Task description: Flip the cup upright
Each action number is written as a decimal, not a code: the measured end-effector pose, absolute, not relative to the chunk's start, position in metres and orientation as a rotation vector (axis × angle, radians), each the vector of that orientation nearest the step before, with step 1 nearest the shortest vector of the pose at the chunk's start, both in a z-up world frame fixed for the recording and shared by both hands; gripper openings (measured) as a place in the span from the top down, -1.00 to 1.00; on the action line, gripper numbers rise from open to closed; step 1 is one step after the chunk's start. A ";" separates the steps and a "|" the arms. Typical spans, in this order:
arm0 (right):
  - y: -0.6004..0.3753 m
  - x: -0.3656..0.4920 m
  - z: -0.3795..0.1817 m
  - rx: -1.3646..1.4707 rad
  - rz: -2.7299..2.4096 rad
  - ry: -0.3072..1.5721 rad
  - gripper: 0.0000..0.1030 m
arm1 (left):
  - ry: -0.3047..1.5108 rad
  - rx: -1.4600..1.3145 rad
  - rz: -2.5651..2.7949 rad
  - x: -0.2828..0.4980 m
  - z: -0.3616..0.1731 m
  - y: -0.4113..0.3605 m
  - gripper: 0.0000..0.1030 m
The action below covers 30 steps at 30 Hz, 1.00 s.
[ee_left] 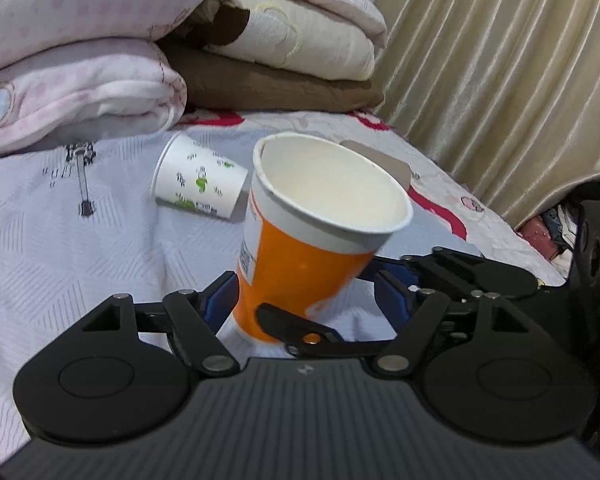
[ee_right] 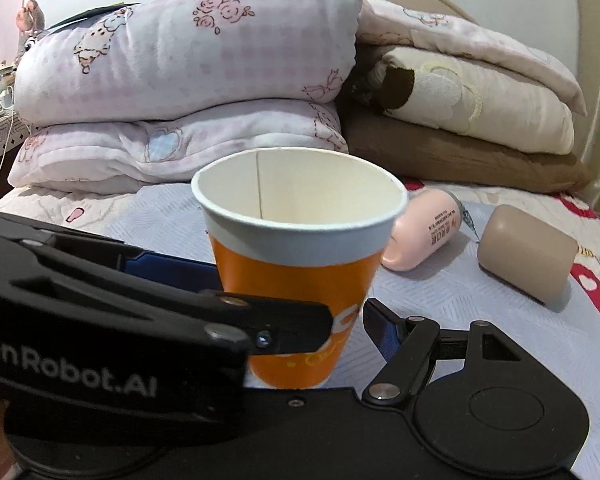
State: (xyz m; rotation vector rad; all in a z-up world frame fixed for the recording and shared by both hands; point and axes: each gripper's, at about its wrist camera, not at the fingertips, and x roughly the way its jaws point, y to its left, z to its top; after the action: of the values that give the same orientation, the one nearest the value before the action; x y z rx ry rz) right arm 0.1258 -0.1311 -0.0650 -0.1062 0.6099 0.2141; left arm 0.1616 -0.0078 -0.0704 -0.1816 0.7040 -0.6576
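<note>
An orange paper cup with a white rim (ee_left: 312, 240) stands mouth up on the bedsheet, leaning slightly, between both grippers; it also shows in the right wrist view (ee_right: 300, 264). My left gripper (ee_left: 304, 300) has its blue pads (ee_left: 220, 300) wide apart on either side of the cup's base, and the cup looks free of them. My right gripper (ee_right: 292, 304) reaches in from the other side, its blue pad (ee_right: 380, 332) next to the cup; whether it grips is unclear. A white paper cup with green print (ee_left: 200, 178) lies on its side farther back.
Folded pink, cream and brown blankets (ee_right: 188, 80) are stacked at the head of the bed. A pink bottle (ee_right: 424, 234) and a beige block (ee_right: 528, 254) lie on the sheet to the right. A pleated curtain (ee_left: 500, 72) hangs along the bed's right side.
</note>
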 end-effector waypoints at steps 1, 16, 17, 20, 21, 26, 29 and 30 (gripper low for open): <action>-0.131 0.121 -0.062 -0.115 0.200 0.629 -0.51 | 0.710 -0.167 -0.649 0.158 -0.068 -0.009 -0.43; -0.168 0.024 0.007 -0.101 0.047 0.686 -0.53 | 0.829 -0.153 -0.491 0.072 -0.011 -0.005 -0.45; -0.169 0.016 0.013 -0.108 0.049 0.675 -0.54 | 0.826 -0.169 -0.496 0.065 -0.008 -0.001 -0.45; -0.176 -0.008 0.029 -0.127 0.047 0.637 -0.54 | 0.811 -0.120 -0.433 0.040 0.005 0.003 -0.45; -0.180 -0.013 0.034 -0.123 0.046 0.632 -0.54 | 0.806 -0.103 -0.405 0.033 0.009 0.005 -0.45; -0.200 -0.029 0.056 -0.062 0.037 0.627 -0.54 | 0.795 -0.091 -0.299 0.011 0.017 0.015 -0.45; -0.205 -0.036 0.060 -0.064 0.020 0.618 -0.55 | 0.798 -0.076 -0.229 0.003 0.019 0.020 -0.49; -0.206 -0.039 0.060 -0.062 0.019 0.618 -0.56 | 0.800 -0.075 -0.209 0.001 0.020 0.021 -0.54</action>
State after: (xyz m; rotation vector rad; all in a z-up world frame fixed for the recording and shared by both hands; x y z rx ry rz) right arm -0.0390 -0.2056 0.0602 -0.0620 0.6177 0.0190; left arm 0.0011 0.0211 0.0199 -0.0753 0.8003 -0.2093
